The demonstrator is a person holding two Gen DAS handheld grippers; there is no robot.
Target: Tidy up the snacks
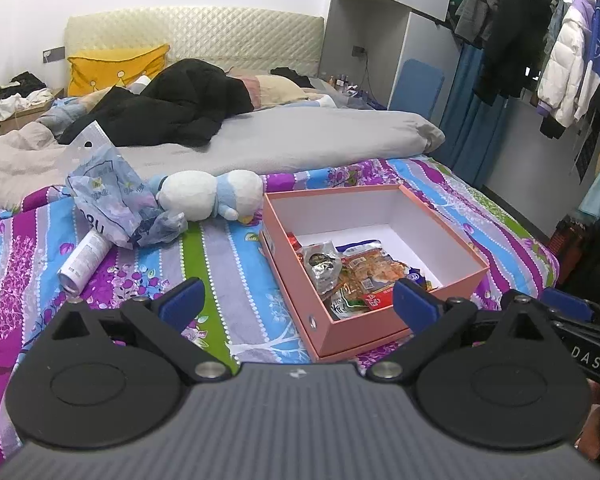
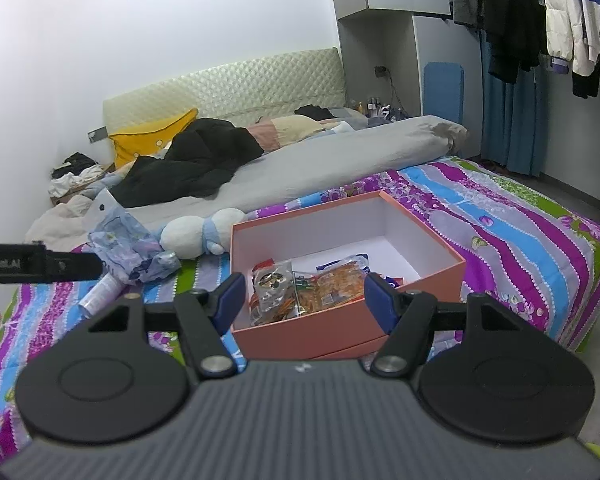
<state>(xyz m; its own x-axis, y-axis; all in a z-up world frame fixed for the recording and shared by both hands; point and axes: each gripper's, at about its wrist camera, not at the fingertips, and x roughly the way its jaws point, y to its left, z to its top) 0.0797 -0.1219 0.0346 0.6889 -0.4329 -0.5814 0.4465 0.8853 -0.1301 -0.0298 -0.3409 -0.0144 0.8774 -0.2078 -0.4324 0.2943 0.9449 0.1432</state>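
A pink cardboard box (image 1: 296,288) (image 2: 312,340) stands open on the striped bedspread, with several snack packets (image 1: 352,276) (image 2: 300,292) piled in its near end. Left of it lie a crumpled pale-blue snack bag (image 1: 108,200) (image 2: 128,248) and a white can (image 1: 84,260) (image 2: 100,296) on its side. My left gripper (image 1: 298,302) hovers open before the box's near left corner, nothing between its blue pads. My right gripper (image 2: 305,300) hangs open just in front of the box's near wall, holding nothing. Its blue pad (image 1: 568,304) shows at the right edge of the left wrist view.
A white and blue plush toy (image 1: 208,196) (image 2: 196,236) lies behind the bag, touching the box's far left corner. A grey duvet (image 1: 300,140), a black coat (image 1: 180,108) and a yellow pillow (image 1: 116,68) fill the far bed. Hanging clothes (image 1: 560,60) line the right wall.
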